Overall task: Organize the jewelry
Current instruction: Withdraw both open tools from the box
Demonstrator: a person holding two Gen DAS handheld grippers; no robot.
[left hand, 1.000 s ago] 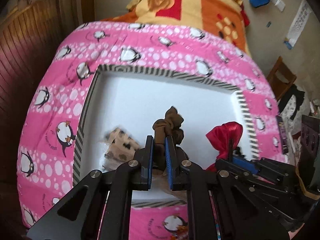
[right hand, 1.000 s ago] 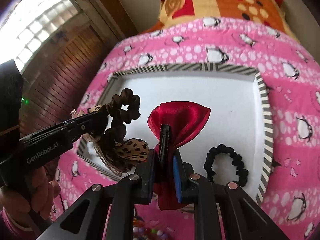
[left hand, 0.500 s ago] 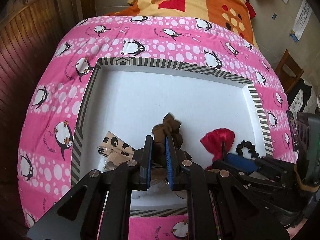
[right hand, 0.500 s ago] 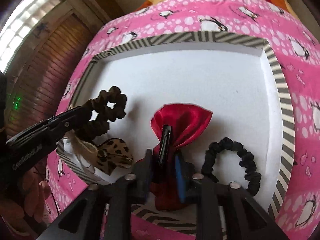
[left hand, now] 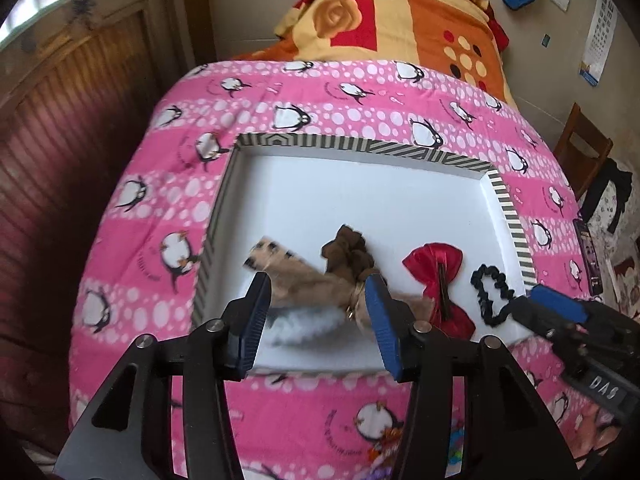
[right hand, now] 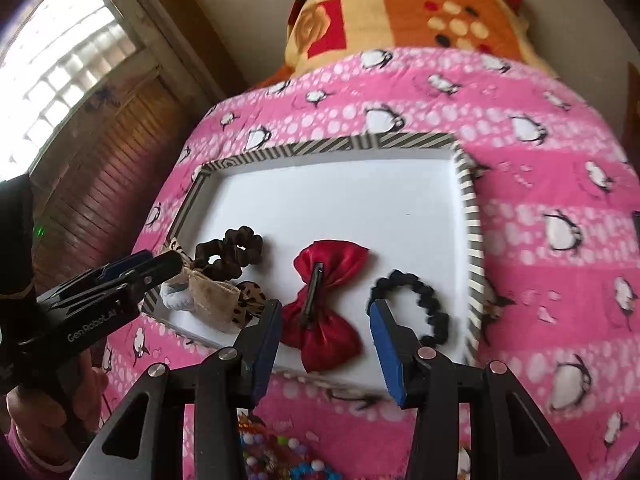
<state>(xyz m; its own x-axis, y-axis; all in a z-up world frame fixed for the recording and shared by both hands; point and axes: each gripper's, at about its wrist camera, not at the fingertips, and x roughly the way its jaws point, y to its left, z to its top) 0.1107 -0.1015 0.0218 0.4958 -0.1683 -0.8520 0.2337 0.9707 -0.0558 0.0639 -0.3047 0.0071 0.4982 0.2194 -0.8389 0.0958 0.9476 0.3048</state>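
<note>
A white tray with a striped rim (left hand: pixel 360 146) (right hand: pixel 320 146) lies on a pink penguin blanket. In its near part lie, left to right, a leopard-print bow (left hand: pixel 304 280) (right hand: pixel 216 296), a brown scrunchie (left hand: pixel 348 250) (right hand: pixel 232 248), a red satin bow clip (left hand: pixel 438 280) (right hand: pixel 324 296) and a black scrunchie (left hand: pixel 490 294) (right hand: pixel 412 300). My left gripper (left hand: pixel 316 312) is open and empty, just short of the leopard bow and brown scrunchie. My right gripper (right hand: pixel 324 336) is open and empty, just short of the red bow.
The pink blanket (left hand: pixel 360 80) covers a bed with an orange and red blanket (left hand: pixel 400 16) beyond it. Colourful beads (right hand: pixel 280 460) lie on the blanket in front of the tray. A wooden wall (left hand: pixel 60 120) is at the left and a chair (left hand: pixel 580 148) at the right.
Both grippers have opened. The left let go of the brown scrunchie and the right let go of the red bow; both items now lie in the tray and both grippers have drawn back.
</note>
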